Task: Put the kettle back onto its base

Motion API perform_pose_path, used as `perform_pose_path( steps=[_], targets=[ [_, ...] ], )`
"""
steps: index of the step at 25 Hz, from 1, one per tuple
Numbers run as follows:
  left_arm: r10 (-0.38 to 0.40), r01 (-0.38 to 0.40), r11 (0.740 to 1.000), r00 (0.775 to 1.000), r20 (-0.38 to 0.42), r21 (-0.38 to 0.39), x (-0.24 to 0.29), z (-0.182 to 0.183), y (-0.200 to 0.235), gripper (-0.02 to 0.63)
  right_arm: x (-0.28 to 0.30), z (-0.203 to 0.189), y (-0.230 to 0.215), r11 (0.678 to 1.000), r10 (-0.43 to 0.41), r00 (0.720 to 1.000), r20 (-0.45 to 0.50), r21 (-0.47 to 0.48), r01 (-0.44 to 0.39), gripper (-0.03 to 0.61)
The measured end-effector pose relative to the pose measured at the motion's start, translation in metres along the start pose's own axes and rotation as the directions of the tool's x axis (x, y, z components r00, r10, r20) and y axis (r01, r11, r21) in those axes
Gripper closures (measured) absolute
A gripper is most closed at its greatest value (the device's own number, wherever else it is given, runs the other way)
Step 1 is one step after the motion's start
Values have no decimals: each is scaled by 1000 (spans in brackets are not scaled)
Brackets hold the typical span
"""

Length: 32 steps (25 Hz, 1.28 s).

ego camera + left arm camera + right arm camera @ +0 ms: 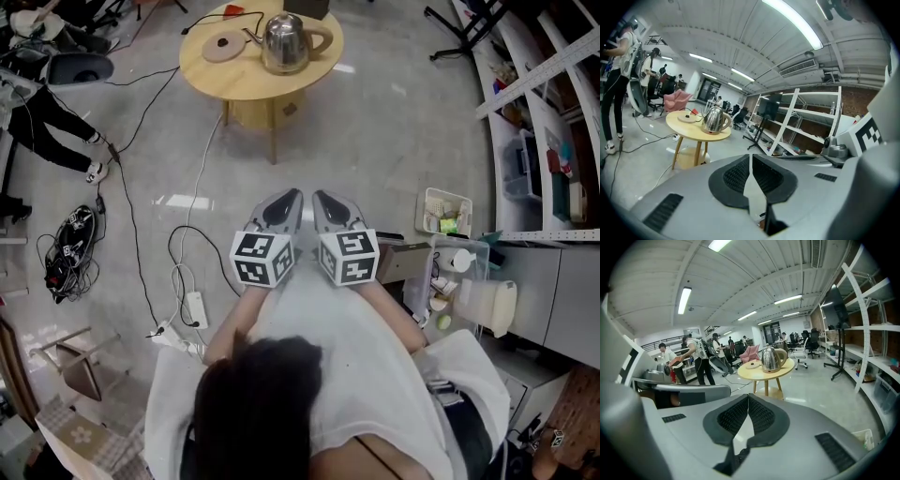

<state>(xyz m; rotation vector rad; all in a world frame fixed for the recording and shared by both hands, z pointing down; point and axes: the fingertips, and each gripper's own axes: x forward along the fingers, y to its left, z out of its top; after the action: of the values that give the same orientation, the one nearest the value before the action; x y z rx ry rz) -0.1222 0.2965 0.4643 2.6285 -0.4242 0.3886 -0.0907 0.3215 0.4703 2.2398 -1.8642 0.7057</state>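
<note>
Kettle: the steel kettle stands upright about the middle of the round wooden table, its handle turned toward the right edge as the head view shows it.
Base: the round kettle base lies flat nearer the table's left edge, just beside the kettle, with nothing on it. A strip of bare table top shows between the two.
Left claw: the left claw is clenched, pads pressed together on nothing. It is held close in front of the person, over the floor and well apart from the table.
Right claw: the right claw is likewise clenched and empty, just beside the left one and pointing toward the table.
Done so far: nothing, by the look of it. The kettle is off its base and ungrasped.
Left to do: probably all of it. That means closing in on the table, spreading a claw, taking the handle, lifting the kettle across, seating it centred on the base, and letting go.
</note>
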Motion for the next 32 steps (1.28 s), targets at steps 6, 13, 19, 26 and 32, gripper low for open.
perform_pose_path(
  steps=[6,13,19,26,32],
  targets=[
    [-6,6,1000,1000,-9,-5,16,10,17,571,24,8,-6,1000,-11,1000,-9,-10,11,551],
    [-8,8,999,1000,-11,-46,41,28,43,571,57,22,-17,999,-29,999,-29,-30,28,552],
    [-16,14,997,999,-34,-70,68,40,65,571,85,43,-16,998,64,998,27,-4,-64,551],
    [-46,40,994,997,-56,-101,96,57,88,571,117,49,-39,998,2,1000,-21,57,-1,551],
    [-78,74,994,995,-62,-75,119,79,110,571,147,56,-58,989,-52,997,-53,139,59,551]
  ],
)
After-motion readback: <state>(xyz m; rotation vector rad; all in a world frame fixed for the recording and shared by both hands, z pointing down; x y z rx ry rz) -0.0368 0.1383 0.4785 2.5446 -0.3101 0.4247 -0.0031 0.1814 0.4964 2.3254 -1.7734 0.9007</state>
